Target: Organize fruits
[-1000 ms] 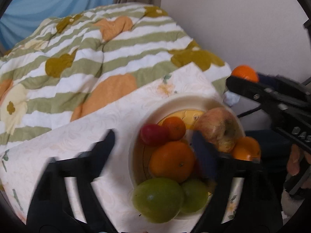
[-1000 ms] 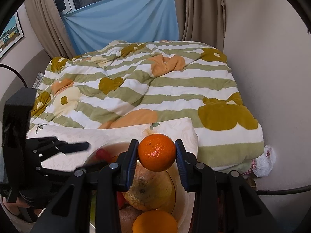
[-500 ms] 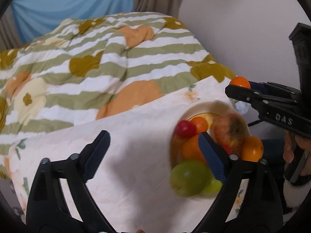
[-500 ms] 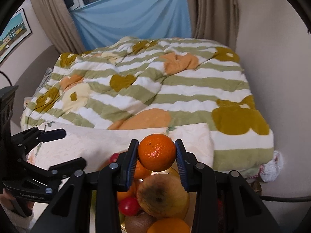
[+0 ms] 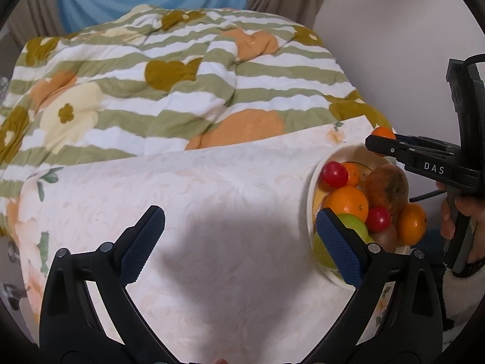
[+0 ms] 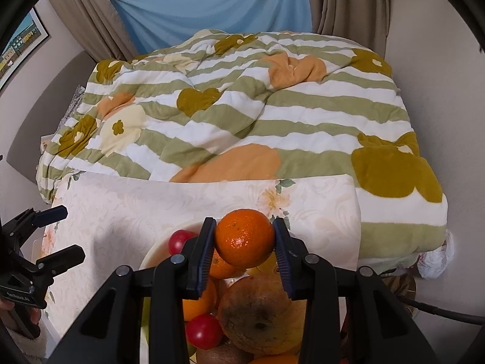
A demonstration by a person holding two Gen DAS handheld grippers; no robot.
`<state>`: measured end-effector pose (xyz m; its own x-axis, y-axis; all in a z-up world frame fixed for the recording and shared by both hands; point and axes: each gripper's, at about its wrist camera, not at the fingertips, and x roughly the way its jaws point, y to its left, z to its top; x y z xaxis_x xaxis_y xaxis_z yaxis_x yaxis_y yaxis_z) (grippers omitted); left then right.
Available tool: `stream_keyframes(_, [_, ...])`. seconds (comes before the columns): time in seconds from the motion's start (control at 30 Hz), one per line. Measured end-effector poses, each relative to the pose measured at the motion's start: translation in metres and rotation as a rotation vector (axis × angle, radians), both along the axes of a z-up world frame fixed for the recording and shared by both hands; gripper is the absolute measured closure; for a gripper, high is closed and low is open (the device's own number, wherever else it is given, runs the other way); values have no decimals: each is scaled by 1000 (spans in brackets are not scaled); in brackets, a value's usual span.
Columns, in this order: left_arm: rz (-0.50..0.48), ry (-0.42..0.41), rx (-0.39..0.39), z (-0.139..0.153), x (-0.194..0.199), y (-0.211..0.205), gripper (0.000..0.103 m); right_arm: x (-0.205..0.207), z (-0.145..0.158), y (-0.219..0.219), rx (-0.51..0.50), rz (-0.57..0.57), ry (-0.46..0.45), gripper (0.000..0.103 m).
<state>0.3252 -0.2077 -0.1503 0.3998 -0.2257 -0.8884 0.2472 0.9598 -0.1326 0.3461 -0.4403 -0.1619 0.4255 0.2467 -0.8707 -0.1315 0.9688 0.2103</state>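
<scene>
A cream bowl [image 5: 310, 194] on the white flowered tablecloth holds several fruits: oranges [image 5: 347, 204], red plums [image 5: 334, 174], a brownish apple [image 5: 386, 188], green fruit [image 5: 353, 224] and a kiwi. My right gripper [image 6: 245, 244] is shut on a small orange [image 6: 244, 237], held above the bowl [image 6: 151, 257]. It shows at the right of the left wrist view [image 5: 382, 142]. My left gripper [image 5: 239, 236] is open and empty over the bare cloth, left of the bowl.
The tablecloth [image 5: 197, 200] covers a low table against a bed with a green-striped quilt [image 5: 169, 85]. A wall [image 5: 394, 45] stands close on the right. A cable [image 6: 439, 311] runs at the right of the right wrist view.
My left gripper has drawn back and to the left, away from the bowl, and now hovers over bare cloth. My right gripper still holds the orange above the bowl.
</scene>
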Motion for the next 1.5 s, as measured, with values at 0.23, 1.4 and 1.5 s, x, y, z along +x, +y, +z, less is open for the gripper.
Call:
stream_keyframes(0.23, [27,-12,3,5,-9,7,0,-3,1,5,-5,5,-14,57])
stream_keyframes(1.4, [148,-435,-25,172,-233,140,0,-237,170,124,-174,-175,-402,0])
stream_keyframes(1.5, [156,-466,3,175,-248,147,0,-256,169,132,-184,-195,-404,0])
